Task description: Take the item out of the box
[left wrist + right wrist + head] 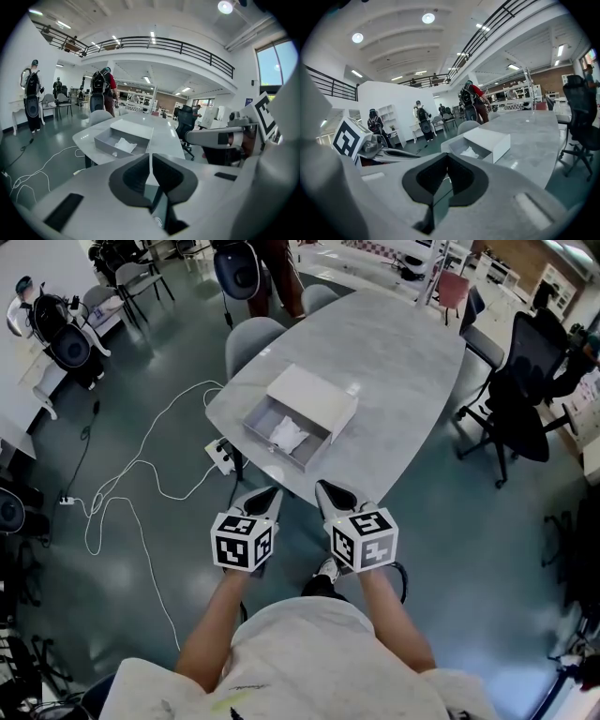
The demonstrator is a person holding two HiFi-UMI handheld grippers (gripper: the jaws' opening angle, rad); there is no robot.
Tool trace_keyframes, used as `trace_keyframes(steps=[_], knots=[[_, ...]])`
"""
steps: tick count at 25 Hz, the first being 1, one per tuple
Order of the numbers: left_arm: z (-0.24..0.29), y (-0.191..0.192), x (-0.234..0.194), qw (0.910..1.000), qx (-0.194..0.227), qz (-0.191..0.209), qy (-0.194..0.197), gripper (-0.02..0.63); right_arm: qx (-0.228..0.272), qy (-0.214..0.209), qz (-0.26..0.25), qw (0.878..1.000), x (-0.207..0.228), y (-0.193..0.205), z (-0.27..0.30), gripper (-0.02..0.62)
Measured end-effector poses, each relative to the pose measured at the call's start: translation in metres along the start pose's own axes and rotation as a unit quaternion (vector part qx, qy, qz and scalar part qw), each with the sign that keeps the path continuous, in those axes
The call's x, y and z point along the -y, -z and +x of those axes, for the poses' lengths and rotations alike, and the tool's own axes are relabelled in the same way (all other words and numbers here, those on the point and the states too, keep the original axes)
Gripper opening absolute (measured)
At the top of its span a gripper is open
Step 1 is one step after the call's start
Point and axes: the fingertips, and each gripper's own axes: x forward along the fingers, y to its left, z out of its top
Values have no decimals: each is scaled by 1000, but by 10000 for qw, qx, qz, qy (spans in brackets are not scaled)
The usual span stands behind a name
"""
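An open grey drawer-style box [298, 418] sits on the near part of the grey table [412, 371], with a crumpled white item [288, 434] in its pulled-out tray. The same box [123, 136] and white item [125, 144] show in the left gripper view, and the box [480, 143] and the item [469, 152] in the right gripper view. My left gripper [271, 493] and right gripper [324, 488] hang side by side short of the table's near edge, both shut and empty. The left gripper [150, 156] and the right gripper [446, 158] both point toward the box.
Grey chairs [253, 334] stand at the table's far left, black office chairs [525, 399] to the right. White cables [141, 474] and a power strip [223, 456] lie on the floor left of the table. People with backpacks [32, 93] stand further off.
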Motion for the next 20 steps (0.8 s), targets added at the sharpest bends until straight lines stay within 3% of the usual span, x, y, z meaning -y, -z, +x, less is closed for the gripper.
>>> trace_keyframes(steps=[8,13,20], knots=[[51,-20,2,9991,-311,278,-54,23,-6,-183,168,9997,40,-16,20,5],[81,-25,-10,9950,-732,628,-273,25,27,-346,137,9993,57,-27,28,5],[109,-34,-34,9905,-1050,824,-327,25,-96,-278,275,9992,83,-22,40,5]])
